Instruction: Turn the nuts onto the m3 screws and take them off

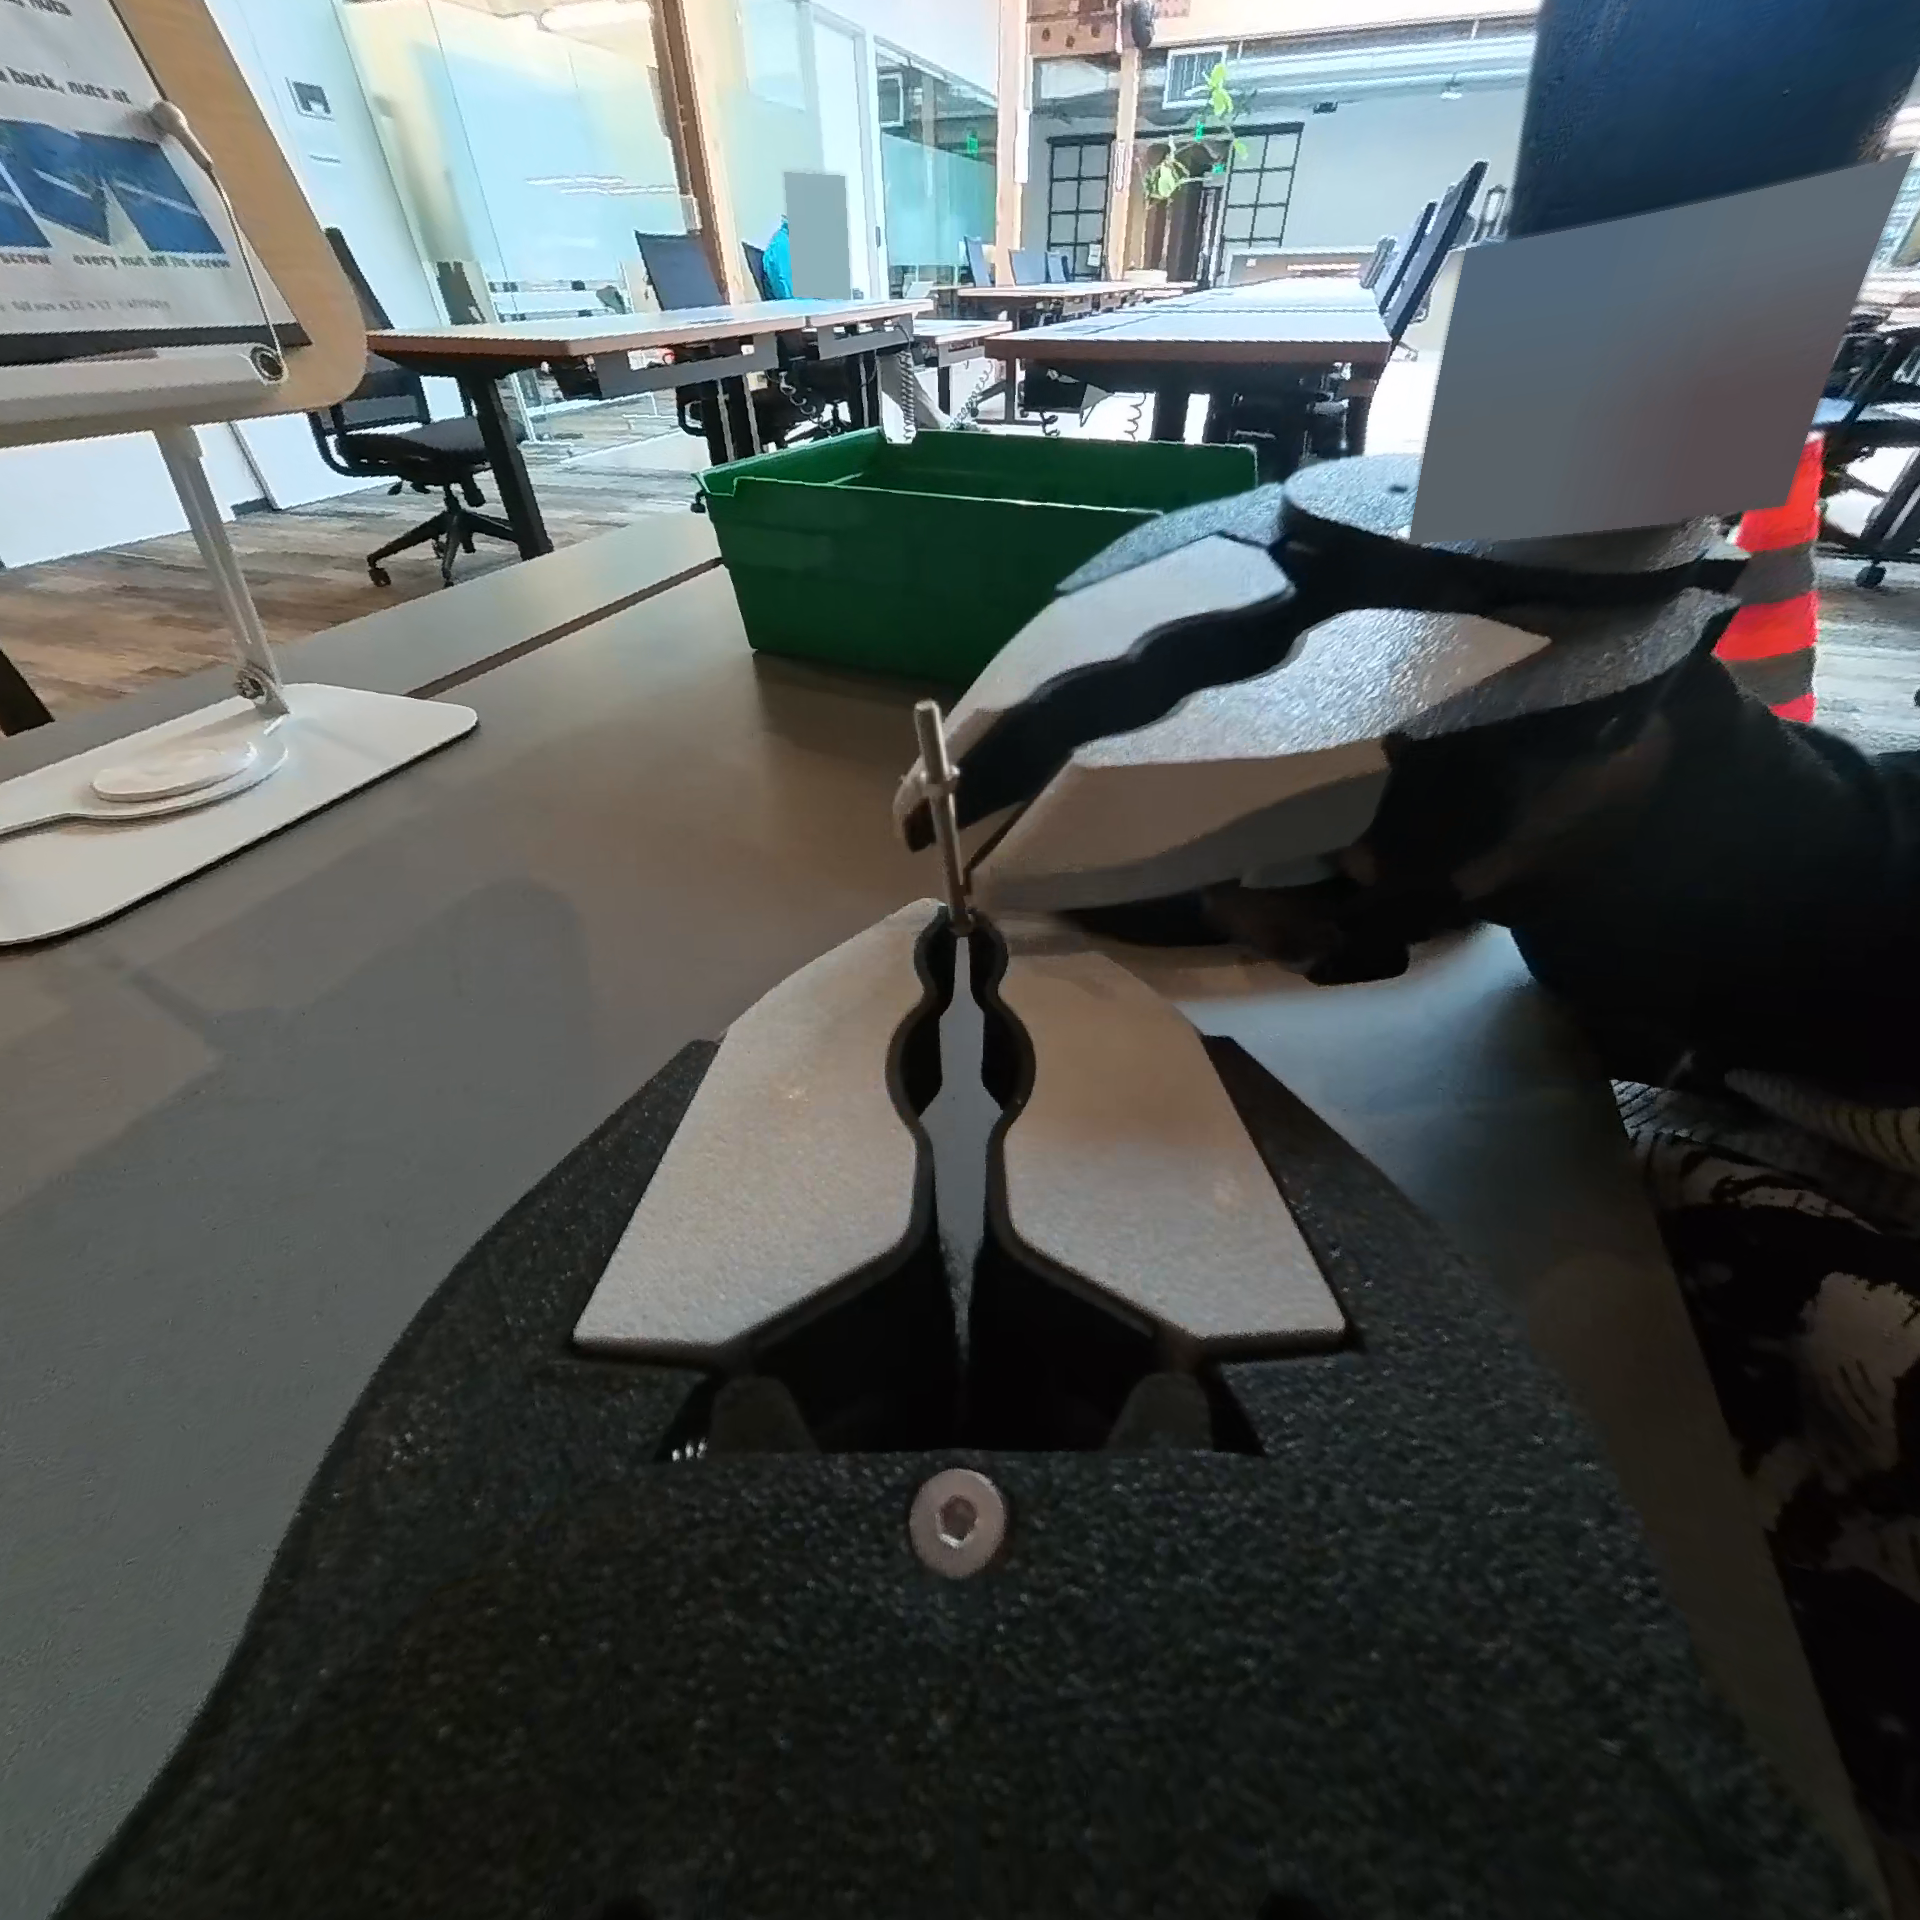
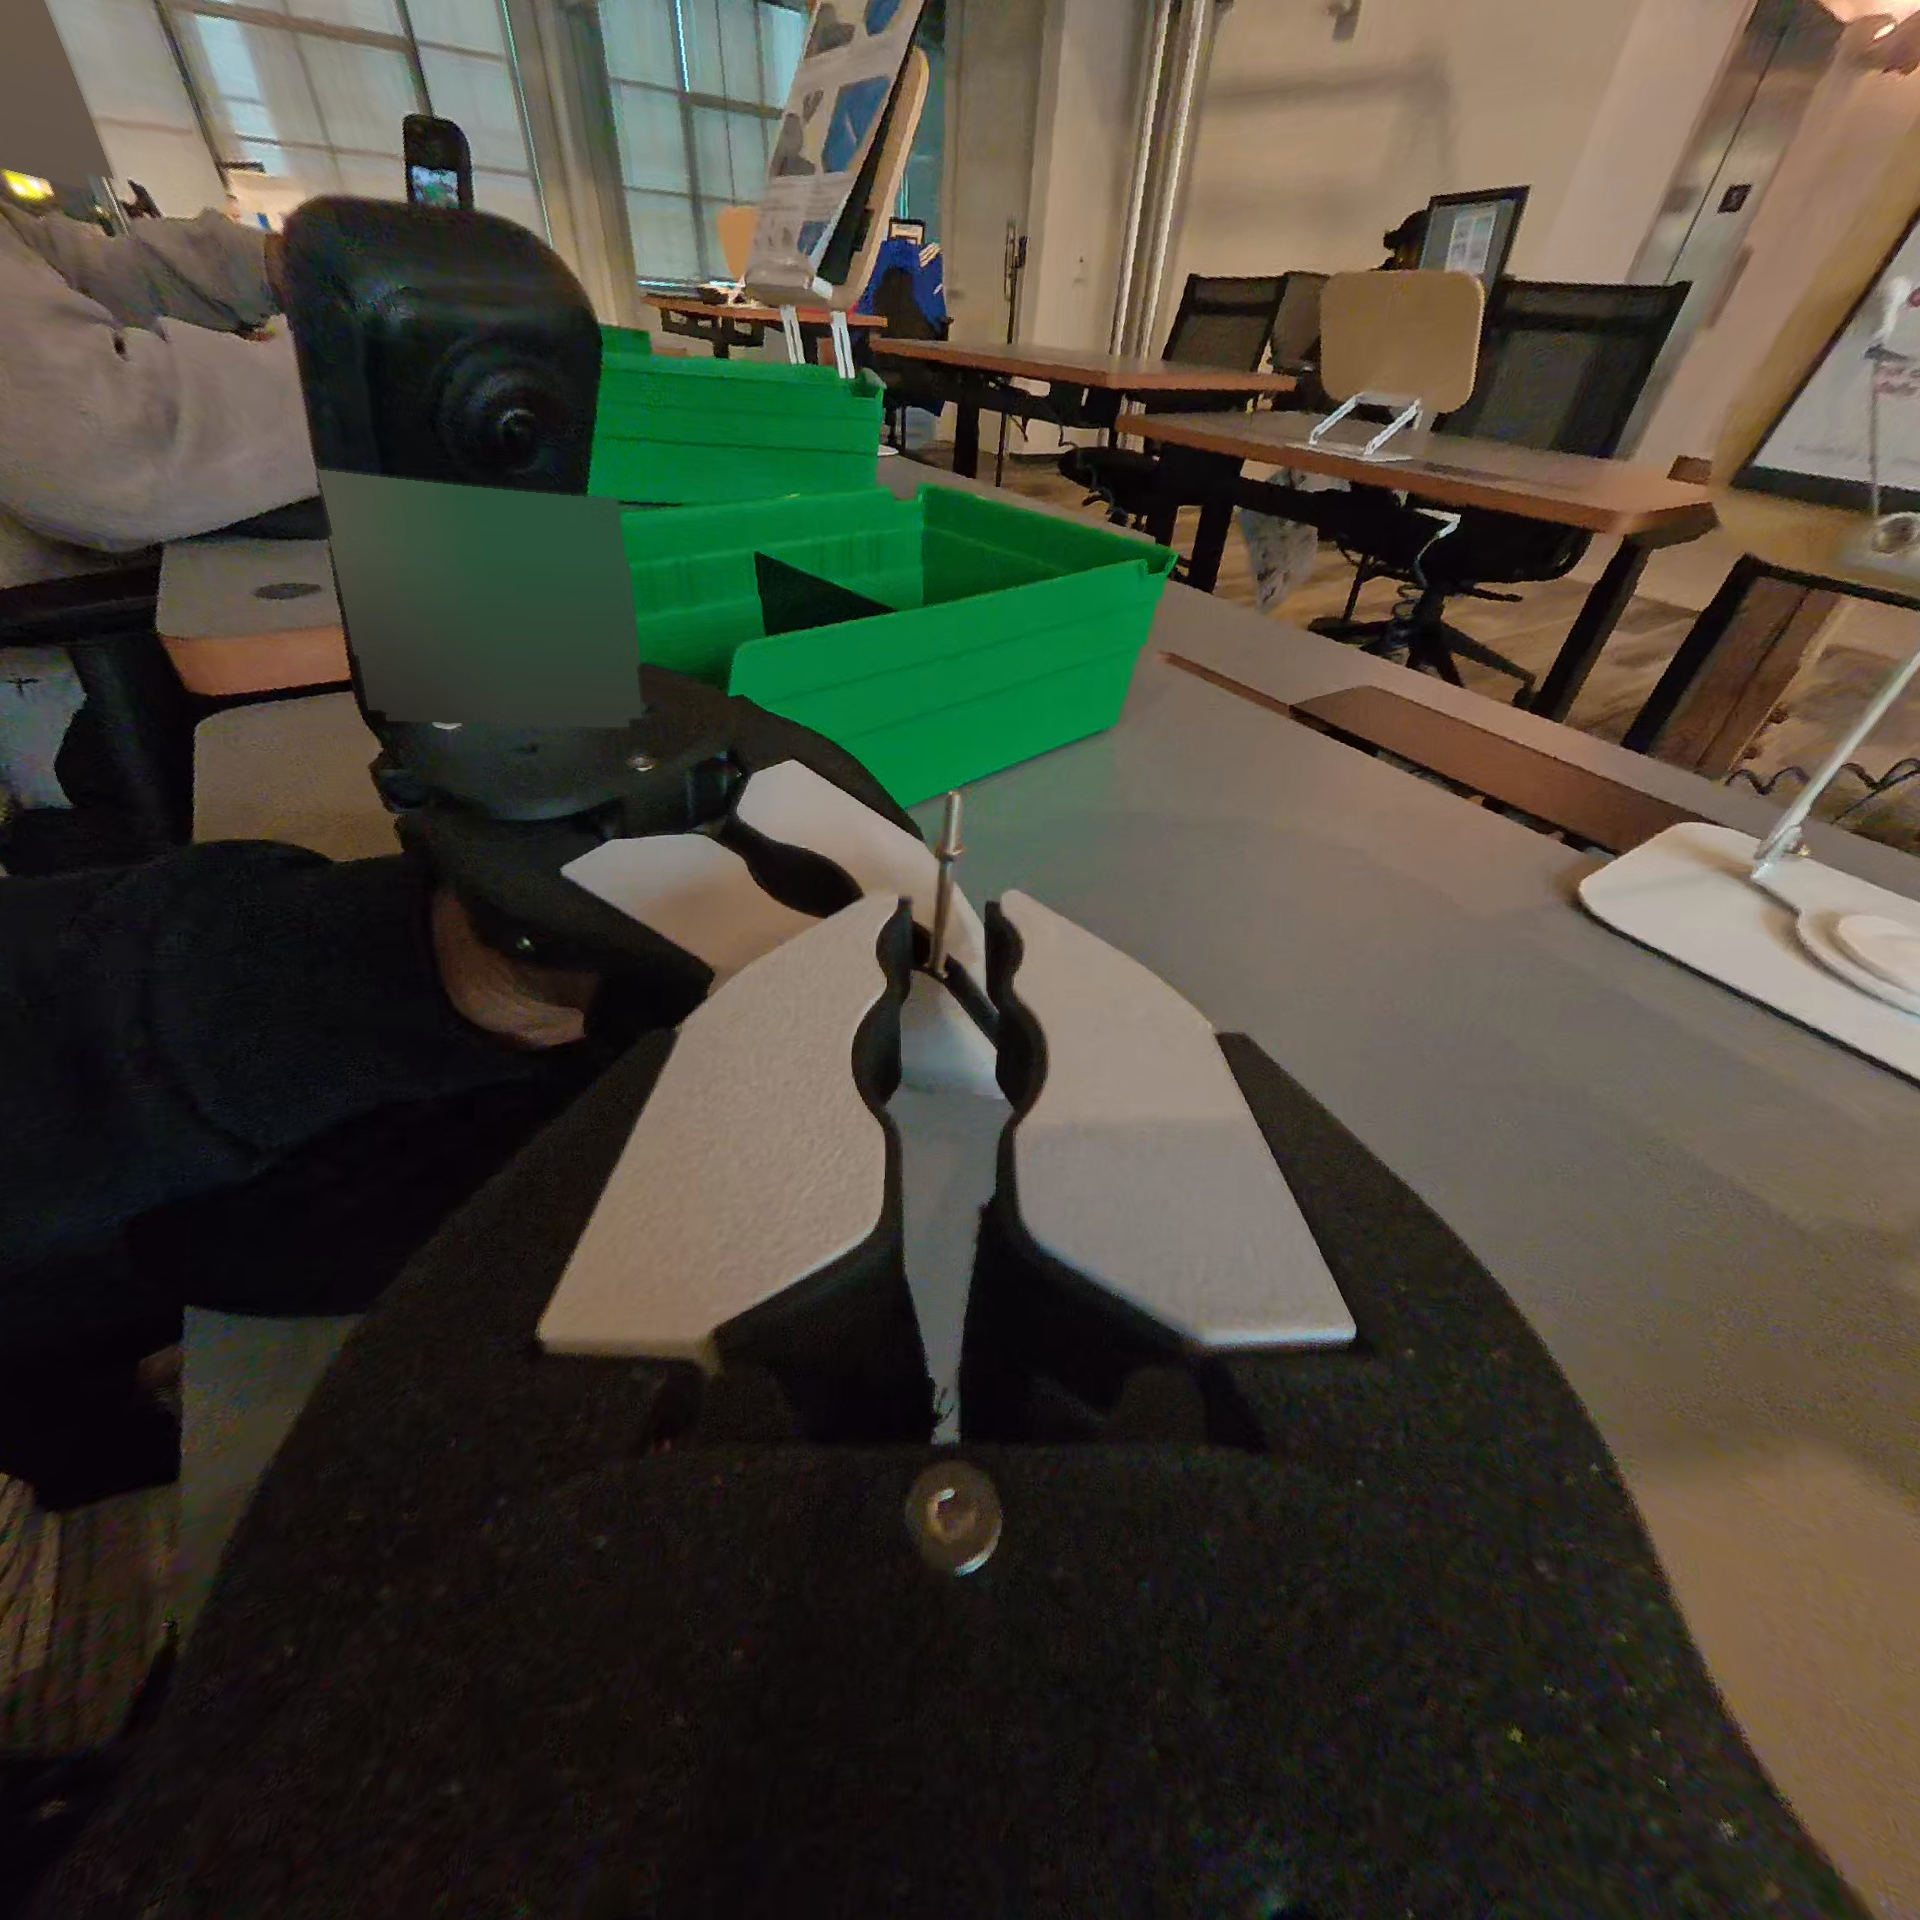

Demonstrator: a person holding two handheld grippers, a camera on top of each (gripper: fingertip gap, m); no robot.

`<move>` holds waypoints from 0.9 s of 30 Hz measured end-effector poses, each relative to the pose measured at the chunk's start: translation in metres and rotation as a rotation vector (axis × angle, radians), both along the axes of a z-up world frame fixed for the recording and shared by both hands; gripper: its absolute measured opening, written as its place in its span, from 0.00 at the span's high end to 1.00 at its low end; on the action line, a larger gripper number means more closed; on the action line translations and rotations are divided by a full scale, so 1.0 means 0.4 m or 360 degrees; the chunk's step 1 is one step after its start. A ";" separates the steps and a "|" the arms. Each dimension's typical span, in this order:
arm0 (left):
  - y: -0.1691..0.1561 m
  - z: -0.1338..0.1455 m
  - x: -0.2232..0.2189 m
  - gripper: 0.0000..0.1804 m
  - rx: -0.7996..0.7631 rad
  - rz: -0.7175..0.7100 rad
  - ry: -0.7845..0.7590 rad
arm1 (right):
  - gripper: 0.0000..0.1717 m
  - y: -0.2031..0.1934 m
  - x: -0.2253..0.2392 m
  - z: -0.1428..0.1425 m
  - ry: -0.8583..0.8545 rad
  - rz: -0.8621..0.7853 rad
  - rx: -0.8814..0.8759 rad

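The left gripper [image 1: 964, 935] is clamped on the foot of a screw [image 1: 943, 805], which stands upright above its tips over the grey table [image 1: 416, 1039]. A nut [image 1: 938, 766] sits part way up the shaft, below the bare top end. The left view shows the right gripper [image 1: 935, 800] coming in from the right, held in a gloved hand [image 1: 1621, 831], with its tips on either side of the screw at about the nut's height; whether the pads press on the nut cannot be told there. The right view shows those fingers [image 2: 831, 997] standing apart, the screw [image 2: 943, 894] upright beyond the gap and the nut [image 2: 950, 852] higher than the tips, with no pad seen against it. Only this view shows the left gripper's camera housing [image 2: 447, 343], a grey sleeve [image 2: 135, 416] at the far left, and a second green bin [image 2: 727, 426] behind the near bin [image 2: 935, 655]. Only the left view shows the stand's printed card [image 1: 114, 177] from the front and an orange cone [image 1: 1777, 613] past the right gripper. The stand's white base [image 1: 208, 769] rests on the table in both views.
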State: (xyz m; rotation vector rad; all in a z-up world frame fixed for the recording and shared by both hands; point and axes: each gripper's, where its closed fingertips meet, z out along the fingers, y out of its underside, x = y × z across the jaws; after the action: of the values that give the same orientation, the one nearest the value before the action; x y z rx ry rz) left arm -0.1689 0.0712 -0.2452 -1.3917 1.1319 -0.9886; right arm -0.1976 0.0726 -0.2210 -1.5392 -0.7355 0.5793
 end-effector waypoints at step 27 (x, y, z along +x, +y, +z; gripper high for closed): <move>0.023 0.013 -0.011 0.73 -0.0042 0.0087 -0.0067 | 0.99 0.204 0.978 0.039 -0.0756 -0.1099 -0.1024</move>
State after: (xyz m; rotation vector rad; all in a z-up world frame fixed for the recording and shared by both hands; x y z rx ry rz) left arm -0.1732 0.0803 -0.2401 -1.4093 1.0478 -0.9922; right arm 0.1936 0.1543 -0.2056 -2.4233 -0.3097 -0.1055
